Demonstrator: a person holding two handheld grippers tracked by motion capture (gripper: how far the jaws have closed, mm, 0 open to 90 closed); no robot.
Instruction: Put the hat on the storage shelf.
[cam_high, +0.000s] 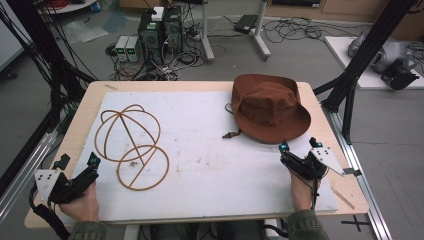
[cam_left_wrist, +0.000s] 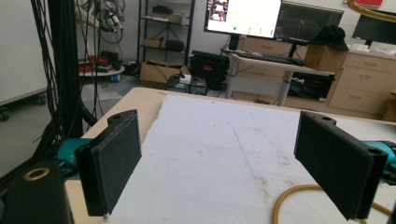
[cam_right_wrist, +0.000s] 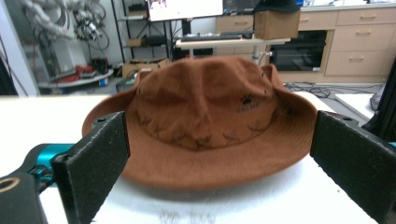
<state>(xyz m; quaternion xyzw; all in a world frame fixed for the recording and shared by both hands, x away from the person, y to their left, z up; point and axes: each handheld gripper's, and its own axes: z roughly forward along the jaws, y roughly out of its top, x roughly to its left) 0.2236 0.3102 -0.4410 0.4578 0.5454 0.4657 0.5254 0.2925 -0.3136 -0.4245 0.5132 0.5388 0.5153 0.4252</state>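
While the right tool (cam_high: 300, 145) sits just short of the hat (cam_high: 270, 107), its jaws stand wide apart with nothing between them. That brown hat rests brim down on the white mat (cam_high: 210, 150) at the far right of the counter (cam_high: 85, 107). At the near left corner, the left tool (cam_high: 77, 161) is likewise agape and empty, just beside the wire frame (cam_high: 135, 145).

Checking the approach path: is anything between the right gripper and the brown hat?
Nothing visible. The right gripper, jaws open, faces the brown hat across a bare strip of white mat. The hat's cord lies off to the side.
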